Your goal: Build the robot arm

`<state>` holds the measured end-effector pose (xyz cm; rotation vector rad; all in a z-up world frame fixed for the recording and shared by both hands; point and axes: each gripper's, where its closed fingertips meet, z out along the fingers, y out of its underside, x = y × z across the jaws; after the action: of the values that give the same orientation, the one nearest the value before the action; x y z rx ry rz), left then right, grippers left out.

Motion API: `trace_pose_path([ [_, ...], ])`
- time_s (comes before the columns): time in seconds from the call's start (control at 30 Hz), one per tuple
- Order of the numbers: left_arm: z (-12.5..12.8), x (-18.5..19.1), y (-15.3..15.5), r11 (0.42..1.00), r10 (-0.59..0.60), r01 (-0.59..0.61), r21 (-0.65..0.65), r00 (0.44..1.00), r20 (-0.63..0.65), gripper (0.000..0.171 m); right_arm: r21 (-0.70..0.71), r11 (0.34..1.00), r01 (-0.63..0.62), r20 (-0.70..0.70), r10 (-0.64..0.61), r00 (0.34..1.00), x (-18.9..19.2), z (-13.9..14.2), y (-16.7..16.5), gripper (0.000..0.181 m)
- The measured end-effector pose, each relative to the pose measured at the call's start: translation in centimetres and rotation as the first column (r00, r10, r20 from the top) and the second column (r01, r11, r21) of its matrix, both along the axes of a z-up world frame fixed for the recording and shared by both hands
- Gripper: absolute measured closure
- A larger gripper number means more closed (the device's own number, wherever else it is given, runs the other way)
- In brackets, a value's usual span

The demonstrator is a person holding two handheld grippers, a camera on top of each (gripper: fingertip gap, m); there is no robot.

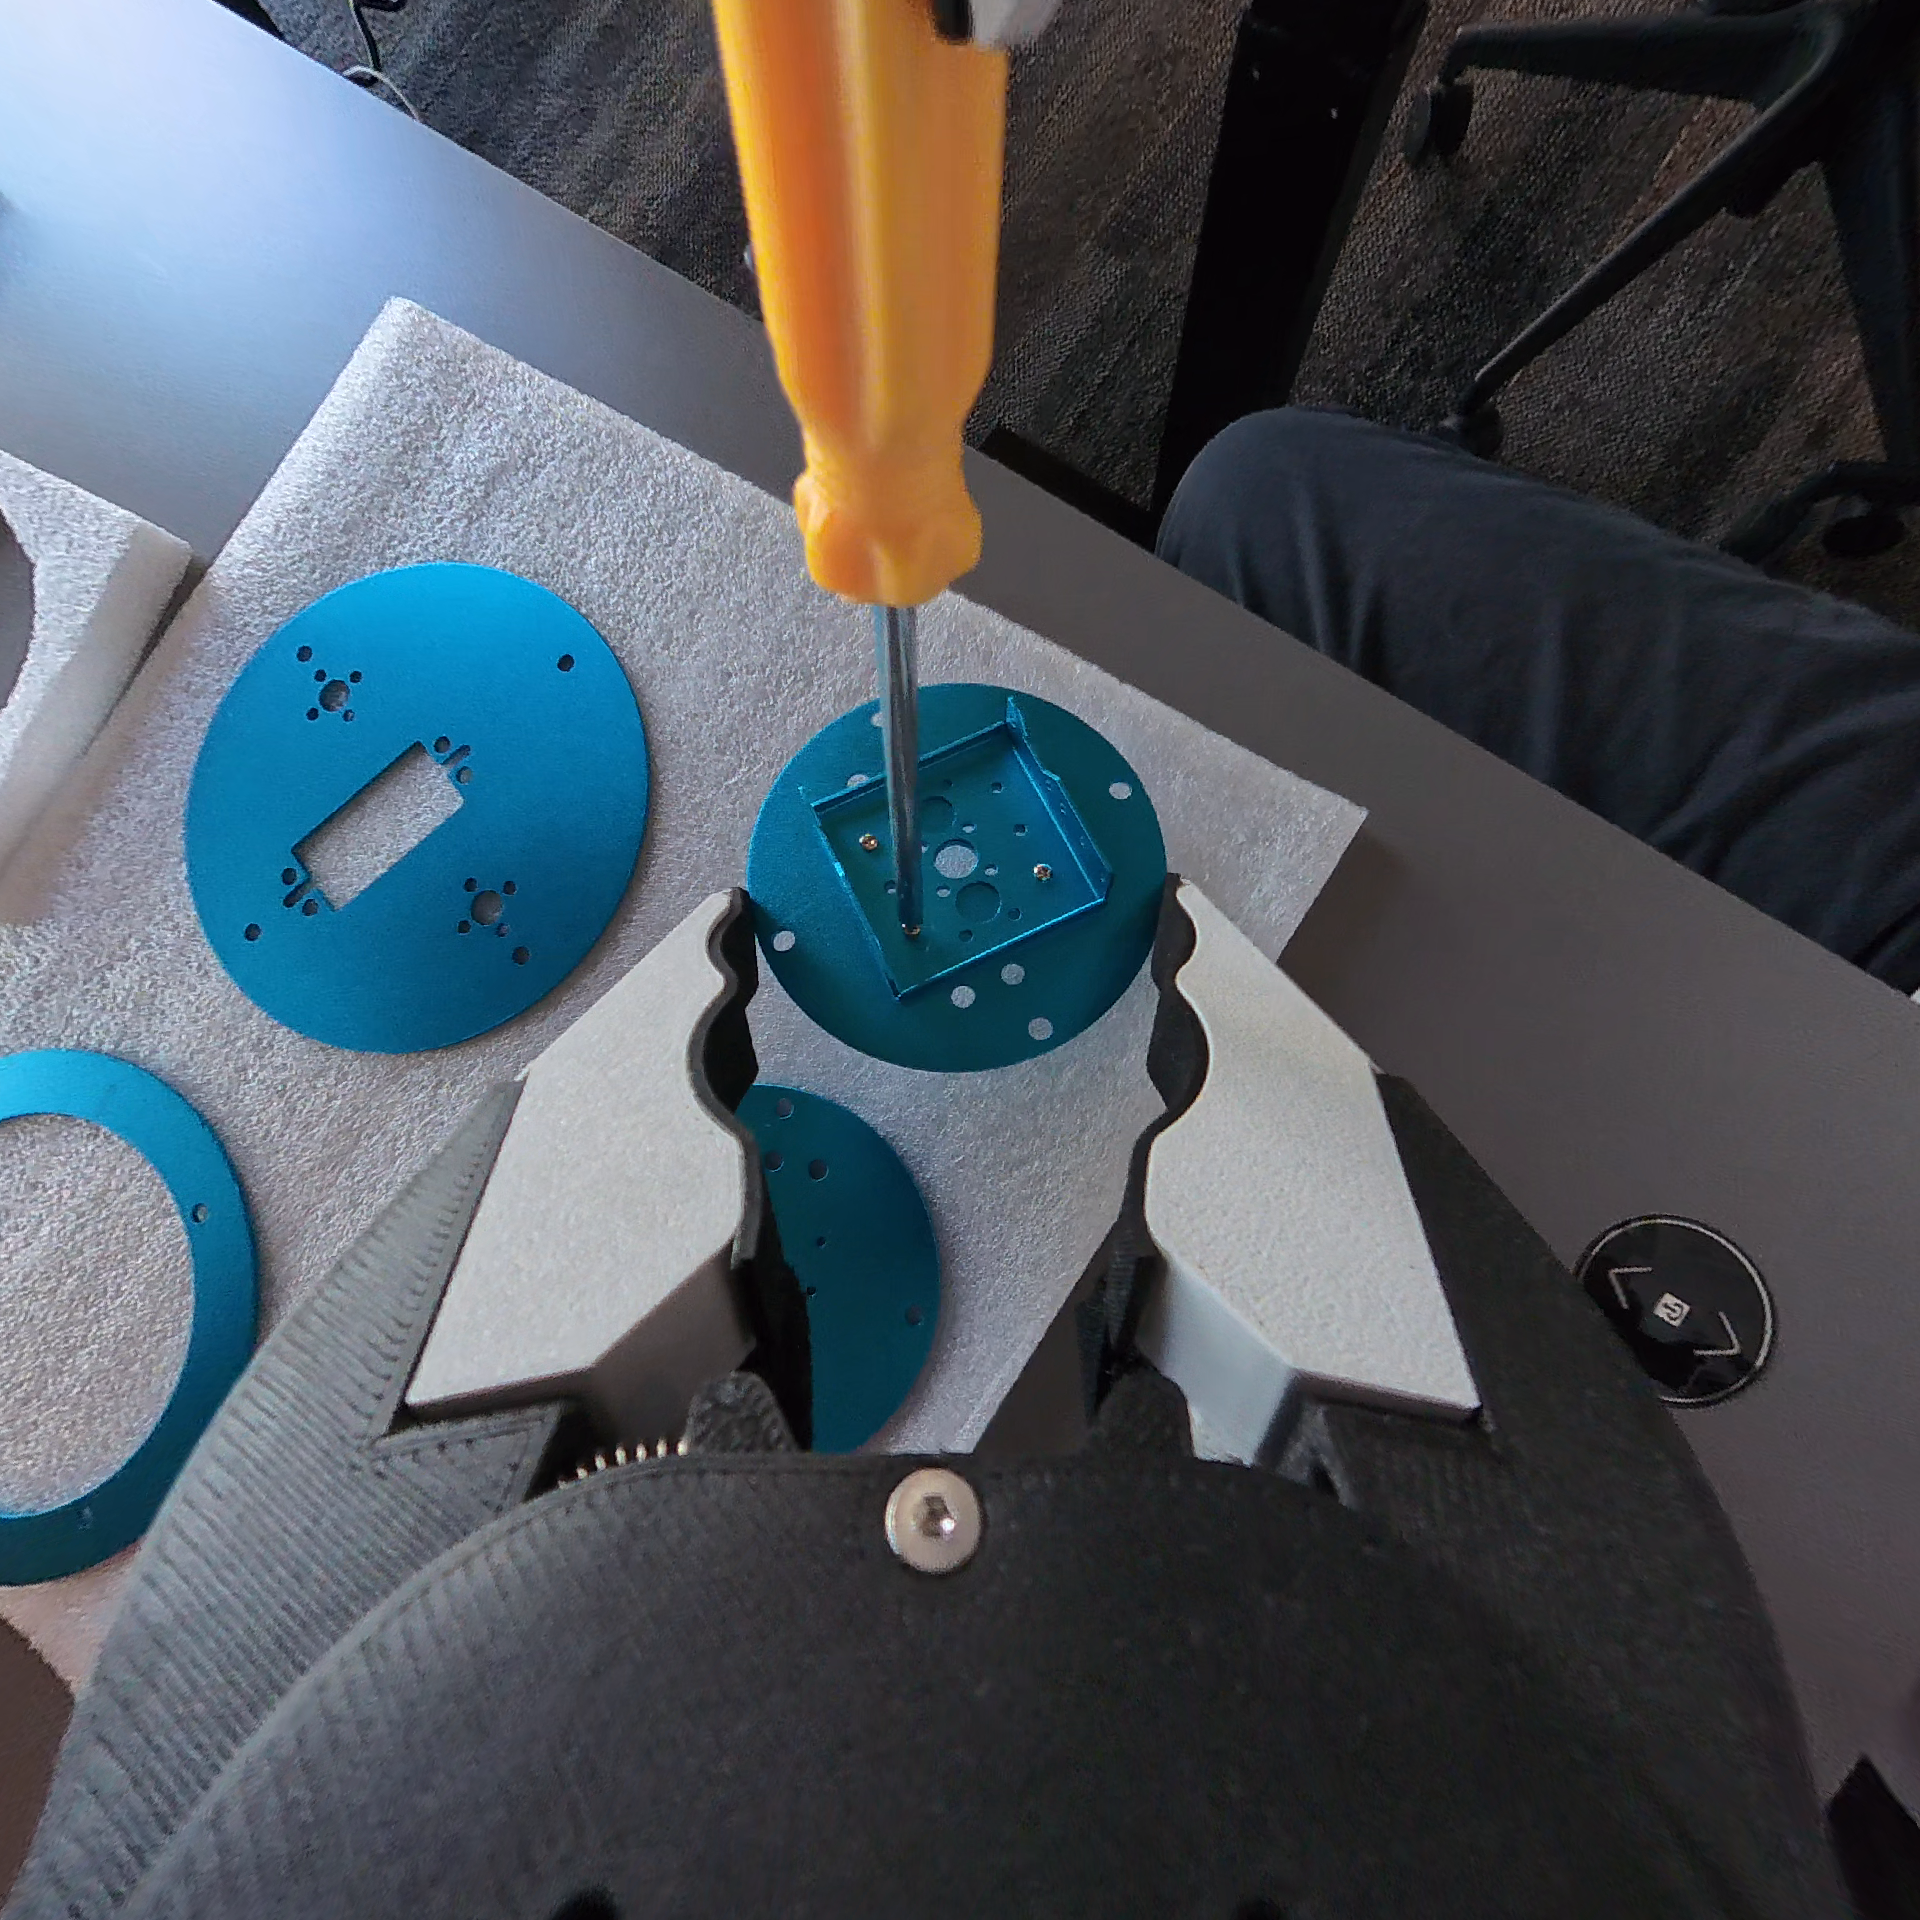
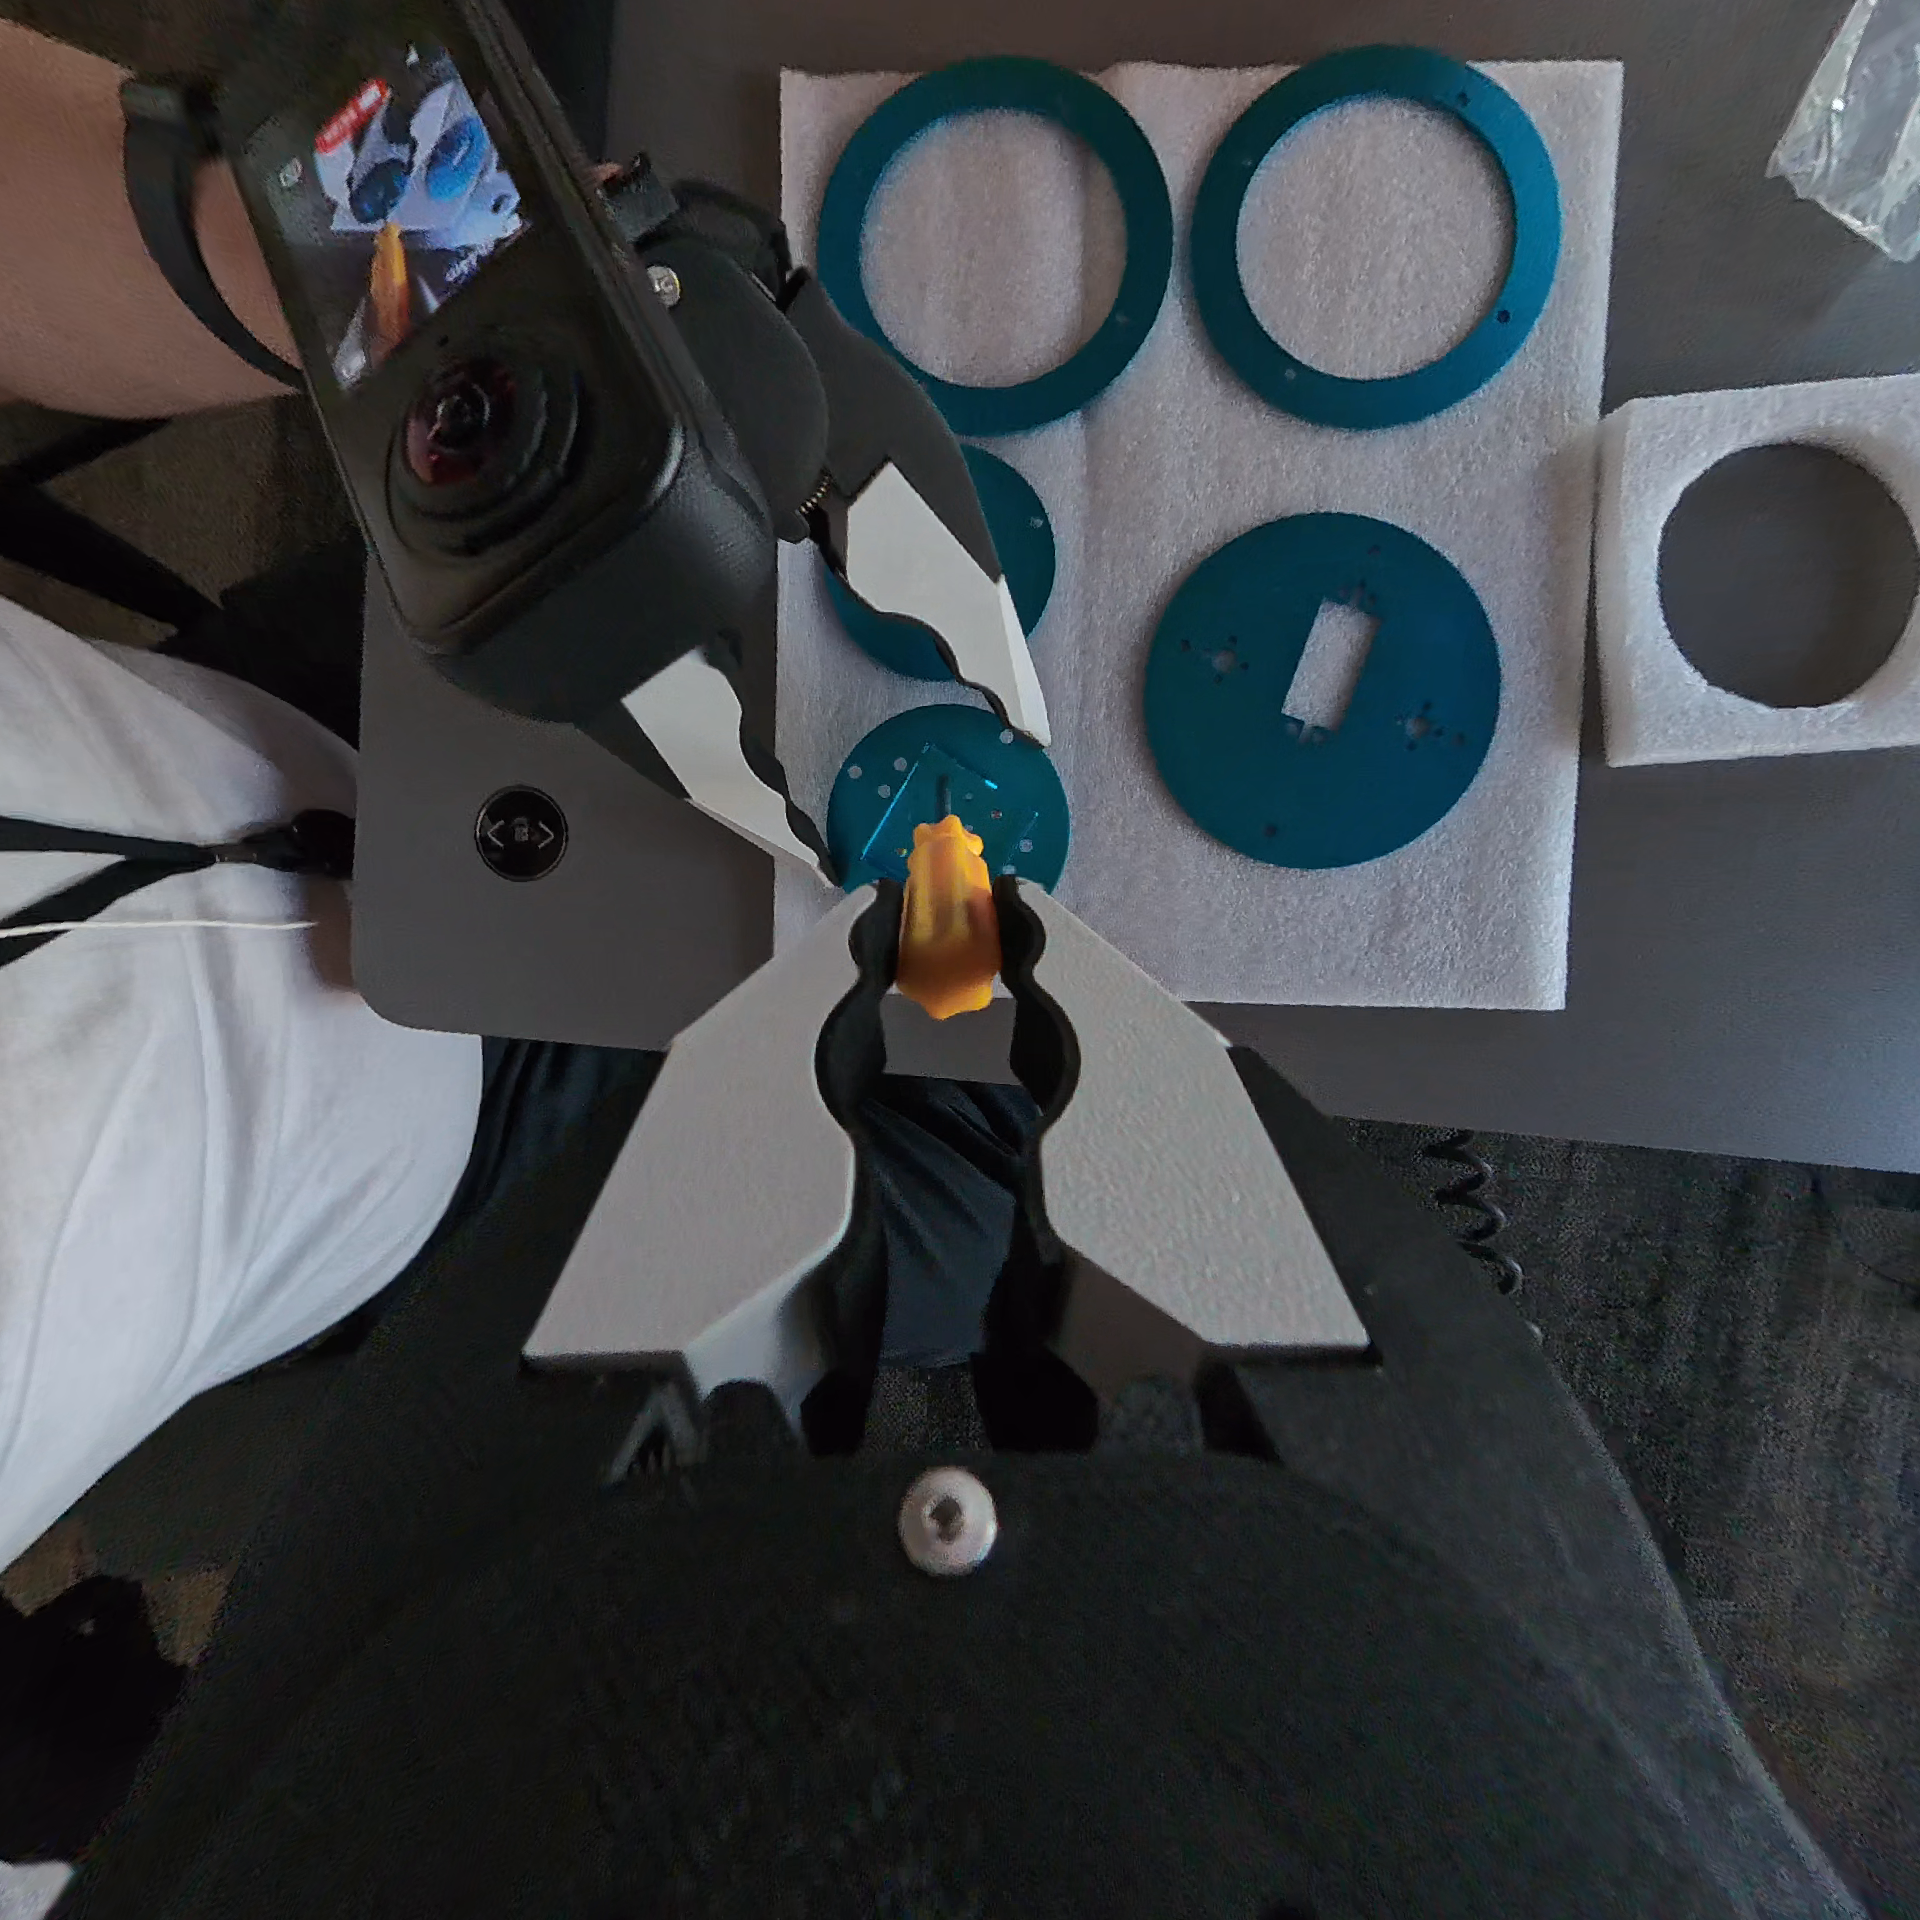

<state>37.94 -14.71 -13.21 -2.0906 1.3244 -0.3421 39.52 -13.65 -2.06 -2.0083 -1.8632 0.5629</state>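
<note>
My left gripper (image 1: 958,899) closes on a small blue disc (image 1: 1081,997) from both sides, its fingertips (image 1: 1179,914) at the rim. A square blue bracket (image 1: 966,862) with small screws sits on the disc. My right gripper (image 2: 940,894) is shut on the handle of an orange screwdriver (image 2: 940,935), held upright. In the left wrist view the screwdriver (image 1: 873,312) comes down from above and its tip rests on a screw (image 1: 912,928) at the bracket's near corner. The right wrist view also shows the disc (image 2: 862,790) and the left gripper (image 2: 935,805).
The parts lie on a white foam sheet (image 1: 520,436) on a grey table: a large blue disc with a rectangular cutout (image 1: 416,805), two blue rings (image 2: 994,83) (image 2: 1375,73), another small disc (image 1: 852,1247). A foam block with a round hole (image 2: 1662,727) stands right. A person's leg (image 1: 1558,644) is beside the table. The gap from one gripper's tips to the other's is roughly 11 centimetres.
</note>
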Motion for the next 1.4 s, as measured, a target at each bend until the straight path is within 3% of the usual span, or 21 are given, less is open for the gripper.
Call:
trace_pose_path([
  [0.03,0.2,0.1,0.0,1.000,0.002,-0.002,-0.004,1.000,0.008,0.095,0.011,1.000,-0.009,-0.005,0.009,1.000,-0.1,0.2,-0.1,0.163],
  [0.2,0.4,0.4,-0.4,1.000,-0.013,0.013,-0.008,0.999,0.033,0.095,0.202,0.932,-0.301,0.015,0.304,0.952,0.0,0.4,-1.8,0.164],
  [0.27,0.5,0.4,-0.5,1.000,-0.026,0.026,0.005,0.999,0.032,0.095,0.206,0.922,-0.326,0.026,0.328,0.944,0.2,0.4,-1.9,0.165],
  [0.37,0.6,0.4,-0.4,0.998,-0.031,0.031,0.048,1.000,-0.003,0.096,0.137,0.968,-0.213,0.007,0.214,0.977,-0.1,0.6,-0.9,0.163],
  [0.4,0.8,0.7,-0.6,0.998,-0.048,0.048,0.049,0.999,0.006,0.126,0.098,0.984,-0.151,0.006,0.151,0.989,-0.2,0.6,-0.6,0.163],
  [0.47,1.0,1.0,-0.9,0.999,-0.049,0.049,0.021,0.998,0.030,0.127,0.063,0.996,-0.059,-0.017,0.060,0.998,-0.6,0.5,-0.5,0.163],
  [0.53,0.6,1.0,-1.3,0.998,-0.059,0.060,-0.015,0.998,0.028,0.126,0.088,0.992,-0.095,0.007,0.095,0.995,-0.3,0.1,-0.9,0.164],
  [0.63,-0.1,-0.4,-0.3,0.996,-0.040,0.046,0.079,0.996,-0.074,0.127,0.139,0.983,-0.123,0.033,0.120,0.992,-0.4,-1.2,-0.5,0.165],
  [0.73,0.6,0.1,-0.7,0.991,-0.064,0.065,0.115,0.998,-0.008,0.138,0.117,0.986,-0.115,0.013,0.115,0.993,-0.6,-1.4,-0.6,0.165],
  [0.87,0.4,-0.7,-0.4,0.994,-0.047,0.048,0.099,0.999,-0.007,0.119,0.127,0.985,-0.120,0.011,0.119,0.993,-0.5,-1.4,-0.5,0.165],
  [0.97,-0.1,-0.7,-1.2,0.999,-0.045,0.043,0.026,0.997,0.063,0.109,0.118,0.986,-0.114,-0.010,0.116,0.993,-0.5,-1.4,-0.5,0.165],
  [1.1,-0.7,-1.6,-0.5,0.999,-0.003,0.000,0.043,0.998,0.062,0.083,0.112,0.987,-0.118,-0.019,0.121,0.992,-0.4,-1.5,-0.6,0.165],
  [1.27,-1.4,-1.0,-0.7,0.996,-0.083,0.085,-0.028,0.994,0.074,0.091,0.115,0.986,-0.120,-0.015,0.123,0.992,-0.3,-1.5,-0.6,0.165],
  [1.4,-2.2,-1.0,-0.4,0.995,-0.083,0.086,-0.043,0.994,0.071,0.095,0.118,0.985,-0.127,-0.010,0.129,0.992,-0.3,-1.5,-0.7,0.165],
])
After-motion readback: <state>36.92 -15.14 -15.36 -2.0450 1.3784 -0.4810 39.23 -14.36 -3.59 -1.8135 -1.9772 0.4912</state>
